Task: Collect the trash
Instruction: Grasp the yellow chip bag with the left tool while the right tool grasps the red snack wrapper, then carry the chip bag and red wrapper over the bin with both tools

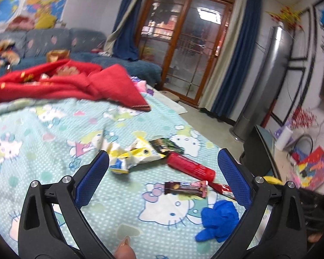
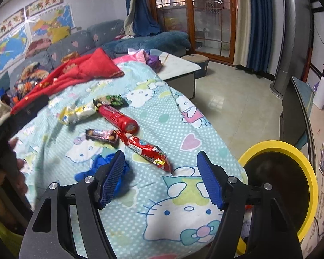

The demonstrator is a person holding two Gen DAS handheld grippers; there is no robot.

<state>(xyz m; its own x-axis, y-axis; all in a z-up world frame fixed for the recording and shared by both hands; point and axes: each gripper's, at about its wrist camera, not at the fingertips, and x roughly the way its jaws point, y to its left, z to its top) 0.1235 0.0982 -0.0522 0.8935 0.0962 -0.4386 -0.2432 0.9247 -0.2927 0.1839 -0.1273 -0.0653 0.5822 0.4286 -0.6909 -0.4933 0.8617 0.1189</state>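
I've got both grippers, left [image 1: 163,172] & right [image 2: 161,173], jaws wide, holding nothing, over wrappers on bed [image 2: 183,222]; yellow bin [image 2: 308,172] beside right.

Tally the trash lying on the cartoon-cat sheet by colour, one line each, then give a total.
Red: 2, the red tube and the red wrapper
Yellow: 1, the yellow wrapper
Green and black: 1, the green packet
Brown: 1, the brown bar wrapper
Blue: 1, the blue glove
Total: 6
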